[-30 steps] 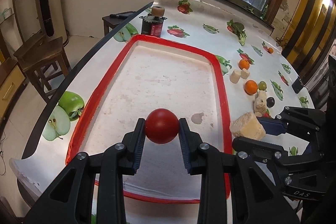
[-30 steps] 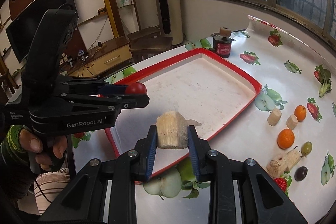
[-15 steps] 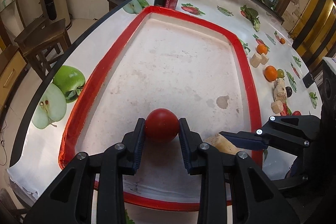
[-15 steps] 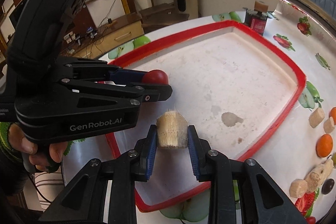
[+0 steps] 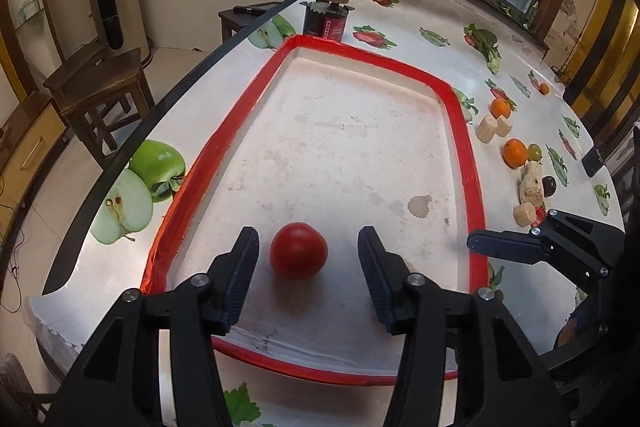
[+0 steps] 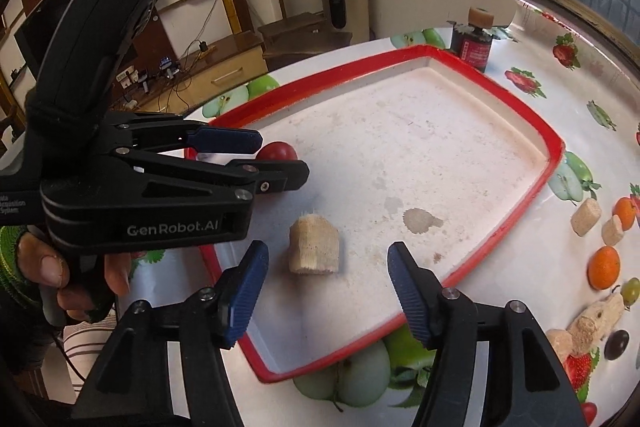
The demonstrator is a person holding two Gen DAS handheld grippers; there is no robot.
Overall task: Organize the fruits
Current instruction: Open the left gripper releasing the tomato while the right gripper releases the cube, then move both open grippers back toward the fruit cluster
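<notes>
A red tomato rests on the floor of the red-rimmed white tray, near its front edge. My left gripper is open, its fingers standing apart on either side of the tomato. A pale beige chunk stands in the tray in the right wrist view. My right gripper is open around it without touching. The tomato shows partly behind the left gripper there.
Two oranges, a green grape, a dark grape and several beige chunks lie on the fruit-print tablecloth right of the tray. A dark can with a cork piece on top stands behind the tray. Wooden stools stand left of the table.
Both grippers opened and let go: the tomato and the beige chunk now sit on the tray floor. Both grippers have drawn back a little.
</notes>
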